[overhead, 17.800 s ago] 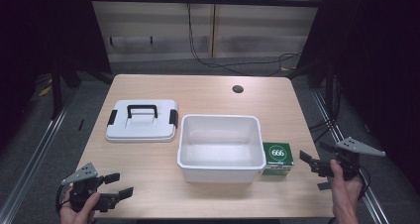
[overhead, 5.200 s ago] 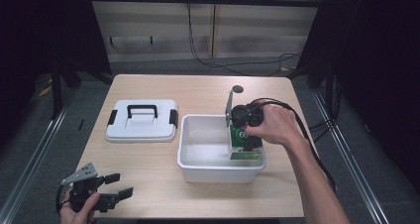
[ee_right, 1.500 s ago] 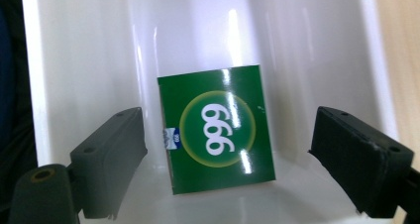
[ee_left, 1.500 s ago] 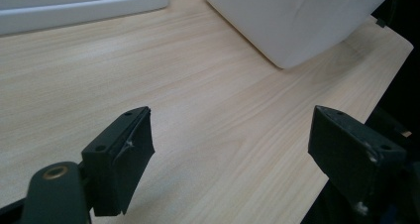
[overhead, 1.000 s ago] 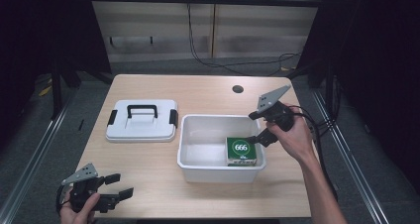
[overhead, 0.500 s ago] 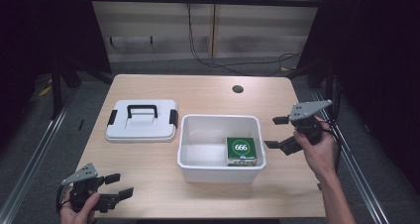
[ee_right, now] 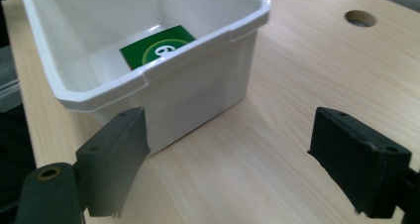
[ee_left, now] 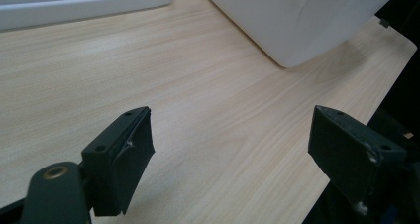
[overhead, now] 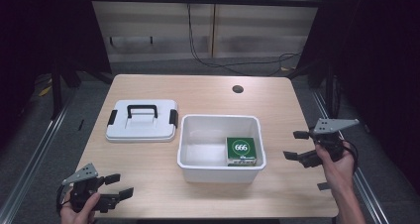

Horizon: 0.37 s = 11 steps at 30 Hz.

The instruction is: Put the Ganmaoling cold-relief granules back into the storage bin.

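Inside the white bin [overhead: 190,135] lies a green box [overhead: 241,150]; both the left hand-held gripper [overhead: 120,186] and right hand-held gripper [overhead: 295,144] hover empty, jaws apart.

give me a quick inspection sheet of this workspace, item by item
surface: light wood table with a round hole near the far edge
job's things: white bin at centre, open; green box marked 666 lying flat inside it, at its right end; white lid with a black handle flat on the table left of the bin, apart from it
clutter: nothing seen
grippers: left hand-held gripper open, at the near left corner; right hand-held gripper open, right of the bin, holding nothing
cables: black cable on the floor beyond the table
surroundings: dark curtains either side, pale wall behind
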Available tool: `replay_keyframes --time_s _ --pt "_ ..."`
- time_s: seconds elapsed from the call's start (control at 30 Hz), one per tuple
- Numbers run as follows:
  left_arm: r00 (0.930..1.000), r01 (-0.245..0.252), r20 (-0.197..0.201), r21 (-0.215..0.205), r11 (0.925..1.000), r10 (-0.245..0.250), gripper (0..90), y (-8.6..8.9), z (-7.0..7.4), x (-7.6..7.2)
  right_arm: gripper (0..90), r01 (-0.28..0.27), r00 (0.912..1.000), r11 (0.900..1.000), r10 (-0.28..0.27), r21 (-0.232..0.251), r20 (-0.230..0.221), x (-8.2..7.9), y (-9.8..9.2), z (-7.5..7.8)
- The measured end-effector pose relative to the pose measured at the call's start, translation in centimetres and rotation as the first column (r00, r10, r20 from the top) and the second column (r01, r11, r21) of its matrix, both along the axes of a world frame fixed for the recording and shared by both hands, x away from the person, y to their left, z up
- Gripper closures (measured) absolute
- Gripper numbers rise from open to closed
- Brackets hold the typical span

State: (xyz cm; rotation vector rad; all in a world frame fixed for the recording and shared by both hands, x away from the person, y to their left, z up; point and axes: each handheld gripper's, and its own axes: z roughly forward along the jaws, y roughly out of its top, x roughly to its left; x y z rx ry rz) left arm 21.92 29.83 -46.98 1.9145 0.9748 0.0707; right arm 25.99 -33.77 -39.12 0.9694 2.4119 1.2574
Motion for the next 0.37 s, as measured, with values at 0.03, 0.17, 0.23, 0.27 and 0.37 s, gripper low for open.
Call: replay_keyframes --time_s 0.03,0.17,0.23,0.27,0.37 --pt "1.0000 0.000 0.002 0.001 1.0000 0.000 17.5 0.0 0.0 0.0 14.1 0.015 0.9999 1.000 -0.015 0.011 0.005 -0.3 -0.3 -0.4" --pt "0.9999 -0.004 0.010 -0.006 1.0000 0.004 17.5 0.2 0.1 -0.1 14.0 0.088 0.9954 0.996 -0.089 0.029 0.037 -1.0 -1.1 -2.0" --pt "0.9999 -0.006 0.015 -0.011 0.9999 0.007 17.5 0.2 0.2 -0.1 14.0 0.106 0.9939 0.993 -0.107 0.052 0.024 -1.3 -1.5 -2.9" --pt "0.9999 -0.003 0.014 -0.013 0.9999 0.003 17.4 0.2 0.2 0.0 14.0 0.118 0.9927 0.992 -0.119 0.050 0.019 -1.3 -1.7 -3.3" --pt "0.9998 -0.004 0.021 -0.023 0.9997 0.005 17.4 0.2 0.2 -0.1 13.5 0.150 0.9887 0.988 -0.150 0.038 0.002 -1.3 -2.3 -4.5"
